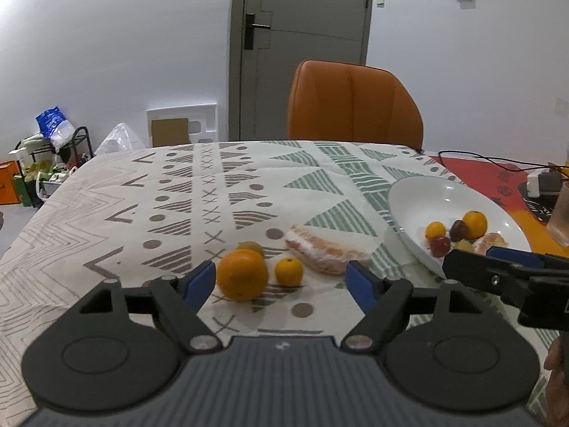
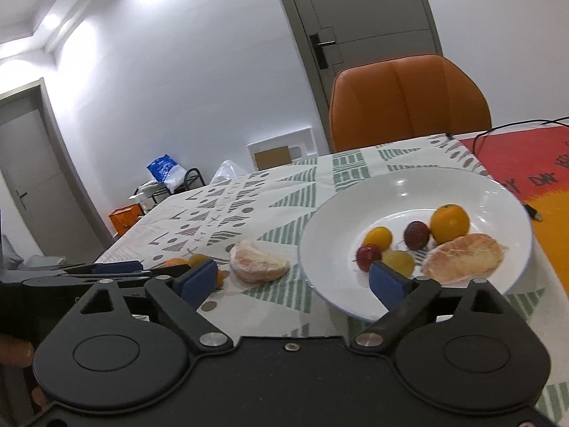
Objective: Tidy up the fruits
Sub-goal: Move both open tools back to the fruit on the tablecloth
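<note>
A: See the left gripper [image 1: 281, 281]?

B: Yep. Low in the middle of the left view. Wide open, with nothing held.

A: And right in front of it?

B: A big orange [image 1: 242, 274] on the tablecloth [image 1: 106, 213], just beside the left blue pad. Touching or not? Cannot tell. Next to it on the right, a little orange [image 1: 288, 272]. Behind the big one, a small yellow-green fruit [image 1: 251, 248], half hidden.

A: Anything more on the cloth?

B: A peeled pomelo piece [image 1: 325, 254], right of the middle. Lies near the white plate [image 1: 426, 195] but not on it.

A: Now the right gripper [image 2: 291, 277]?

B: Low in the middle of the right view. Open very wide too. Holds nothing. Its right blue pad shows in front of the plate's near side.

A: And inside the plate?

B: Six things, close together, on the right side of that view. A round orange [image 2: 450, 223] at the back. A second pomelo piece [image 2: 462, 258] in front of it. Left of those, a dark red fruit [image 2: 416, 235], a small yellow fruit [image 2: 378, 237], a shiny red fruit [image 2: 368, 257] and a pale green fruit [image 2: 398, 261].

A: Past the table?

B: An orange chair [image 2: 409, 103], upper right, with a grey door [image 2: 355, 7] behind it.
</note>
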### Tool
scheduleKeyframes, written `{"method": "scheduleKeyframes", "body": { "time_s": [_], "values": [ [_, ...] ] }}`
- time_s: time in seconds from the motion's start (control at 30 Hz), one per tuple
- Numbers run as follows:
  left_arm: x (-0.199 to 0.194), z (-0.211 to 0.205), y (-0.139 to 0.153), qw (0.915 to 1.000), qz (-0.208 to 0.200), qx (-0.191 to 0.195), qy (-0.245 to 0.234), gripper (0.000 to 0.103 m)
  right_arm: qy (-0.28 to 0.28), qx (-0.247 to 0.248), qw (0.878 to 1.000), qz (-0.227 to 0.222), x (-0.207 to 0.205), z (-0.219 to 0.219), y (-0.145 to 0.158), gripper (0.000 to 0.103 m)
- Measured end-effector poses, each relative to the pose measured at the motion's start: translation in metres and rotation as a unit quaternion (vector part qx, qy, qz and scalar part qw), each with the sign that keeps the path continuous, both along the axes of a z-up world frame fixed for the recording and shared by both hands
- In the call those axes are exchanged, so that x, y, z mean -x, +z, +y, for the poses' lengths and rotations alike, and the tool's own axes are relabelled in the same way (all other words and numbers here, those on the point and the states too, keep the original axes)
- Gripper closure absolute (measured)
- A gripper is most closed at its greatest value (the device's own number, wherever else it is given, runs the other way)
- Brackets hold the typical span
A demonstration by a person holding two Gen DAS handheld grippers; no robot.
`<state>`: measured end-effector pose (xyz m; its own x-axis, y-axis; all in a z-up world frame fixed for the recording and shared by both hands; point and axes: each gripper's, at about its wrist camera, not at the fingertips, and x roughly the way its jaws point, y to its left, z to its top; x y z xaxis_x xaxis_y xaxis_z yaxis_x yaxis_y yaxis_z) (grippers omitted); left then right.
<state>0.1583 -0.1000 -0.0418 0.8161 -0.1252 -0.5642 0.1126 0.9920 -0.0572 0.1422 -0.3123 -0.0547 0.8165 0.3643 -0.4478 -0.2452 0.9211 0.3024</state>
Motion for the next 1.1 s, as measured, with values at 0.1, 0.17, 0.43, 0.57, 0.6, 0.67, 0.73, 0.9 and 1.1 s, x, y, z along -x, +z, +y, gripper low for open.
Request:
{"method": "scheduleKeyframes", "body": {
  "time_s": [0.1,0.17,0.43,0.57,0.6,0.67,0.73,0.9,1.1],
  "values": [
    [-0.001,0.006,-0.002,1.0,0.002,0.002,0.005,0.024,0.006,0.001,1.0,0.0,-0.002,0.006,0.0,0.008],
    [-0.001,0.01,-0.003,1.0,0.003,0.005,0.008,0.024,0.01,0.002,1.0,0.002,-0.003,0.009,0.0,0.007],
    [-0.006,0.017,-0.007,0.9997,0.001,0.016,0.021,0.025,0.017,0.004,1.0,0.007,-0.009,0.016,-0.002,0.007],
    [-0.012,0.018,-0.012,0.9994,0.005,0.022,0.024,0.027,0.019,0.008,1.0,0.011,-0.011,0.017,-0.004,0.007],
    [-0.014,0.019,-0.013,0.9994,0.006,0.024,0.026,0.027,0.019,0.01,1.0,0.011,-0.011,0.018,-0.003,0.007],
    [-0.017,0.017,-0.015,0.9993,0.007,0.027,0.027,0.027,0.021,0.014,1.0,0.011,-0.012,0.018,-0.002,0.007],
    [-0.02,0.016,-0.018,0.9992,0.008,0.027,0.028,0.029,0.022,0.018,1.0,0.011,-0.014,0.018,-0.001,0.007],
    [-0.029,0.019,-0.024,0.9985,0.019,0.035,0.037,0.038,0.027,0.026,0.999,0.012,-0.019,0.021,0.001,0.007],
    [-0.033,0.027,-0.03,0.9977,0.018,0.05,0.041,0.063,0.046,0.03,0.998,0.013,-0.029,0.031,0.003,0.007]
  ]
}}
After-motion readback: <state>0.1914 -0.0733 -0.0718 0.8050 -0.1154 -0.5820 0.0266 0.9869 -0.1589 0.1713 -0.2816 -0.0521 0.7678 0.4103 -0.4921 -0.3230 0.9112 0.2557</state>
